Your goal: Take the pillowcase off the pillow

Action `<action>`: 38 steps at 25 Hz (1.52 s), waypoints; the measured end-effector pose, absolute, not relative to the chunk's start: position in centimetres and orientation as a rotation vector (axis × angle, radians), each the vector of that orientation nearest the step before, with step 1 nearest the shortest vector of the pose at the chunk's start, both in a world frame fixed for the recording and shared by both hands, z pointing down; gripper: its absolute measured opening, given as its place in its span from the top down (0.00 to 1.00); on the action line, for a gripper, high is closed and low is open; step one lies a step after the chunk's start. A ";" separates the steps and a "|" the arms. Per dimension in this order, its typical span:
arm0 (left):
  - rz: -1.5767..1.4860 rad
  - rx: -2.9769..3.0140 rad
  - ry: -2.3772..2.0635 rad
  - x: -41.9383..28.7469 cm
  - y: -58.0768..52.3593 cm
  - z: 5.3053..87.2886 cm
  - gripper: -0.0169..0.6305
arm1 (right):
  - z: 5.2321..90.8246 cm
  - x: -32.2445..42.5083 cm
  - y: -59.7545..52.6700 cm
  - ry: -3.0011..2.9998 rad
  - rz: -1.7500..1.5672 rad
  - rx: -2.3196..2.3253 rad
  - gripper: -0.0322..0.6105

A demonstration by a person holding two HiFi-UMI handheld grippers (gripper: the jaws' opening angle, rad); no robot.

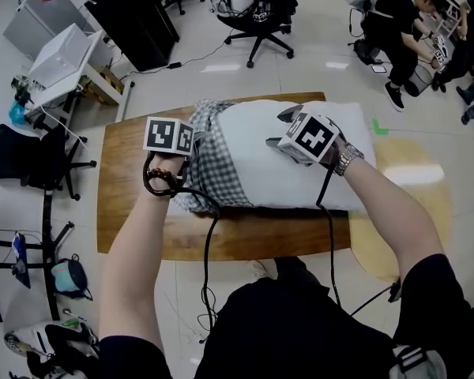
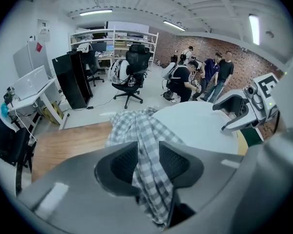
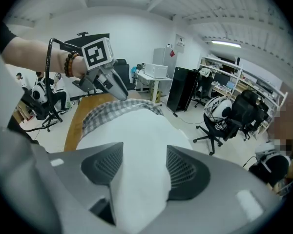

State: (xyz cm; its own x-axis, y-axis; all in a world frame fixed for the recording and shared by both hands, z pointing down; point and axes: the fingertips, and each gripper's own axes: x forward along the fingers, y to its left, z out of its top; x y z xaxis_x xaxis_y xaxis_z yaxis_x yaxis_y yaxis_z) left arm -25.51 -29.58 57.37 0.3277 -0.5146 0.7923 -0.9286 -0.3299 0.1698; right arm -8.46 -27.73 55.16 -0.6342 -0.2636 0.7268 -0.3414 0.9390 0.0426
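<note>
The fingers of our left gripper [image 2: 147, 160] clench a fold of the checked pillowcase [image 2: 136, 126]. Those of our right gripper [image 3: 144, 167] grasp a bunch of the white pillow [image 3: 136, 126]. The pillowcase covers only the pillow's left end on the wooden tabletop [image 1: 134, 212]. We judge the peeling nearly done. Next we need opposite pulls with both grips firm.

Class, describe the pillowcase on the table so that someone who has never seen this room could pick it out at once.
Find the wooden table mid-room with a big white pillow on it. The pillowcase is the cloth bunched at the pillow's left end in the head view, pinched by the left gripper. It alone is grey-and-white checked; the pillow is plain white.
</note>
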 end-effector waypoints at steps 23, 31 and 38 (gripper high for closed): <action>0.737 2.020 -1.217 -24.6 -19.4 58.1 0.73 | 55.0 -11.2 -17.5 -2.256 -0.077 0.400 0.51; 0.720 2.029 -1.215 -24.0 -16.4 59.3 0.65 | 56.5 -12.2 -14.7 -2.208 -0.192 0.387 0.47; 0.713 2.008 -1.235 -23.6 -14.5 62.1 0.59 | 59.7 -12.0 -13.9 -2.113 -0.356 0.385 0.47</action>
State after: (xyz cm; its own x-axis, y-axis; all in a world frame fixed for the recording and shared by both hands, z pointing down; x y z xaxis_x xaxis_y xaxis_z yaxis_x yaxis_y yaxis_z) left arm -23.61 -14.53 62.05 0.4036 -0.5455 0.7346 -0.9090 -0.3307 0.2539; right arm -12.04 -13.85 59.70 -0.5211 -0.4034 0.7521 -0.1351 0.9091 0.3940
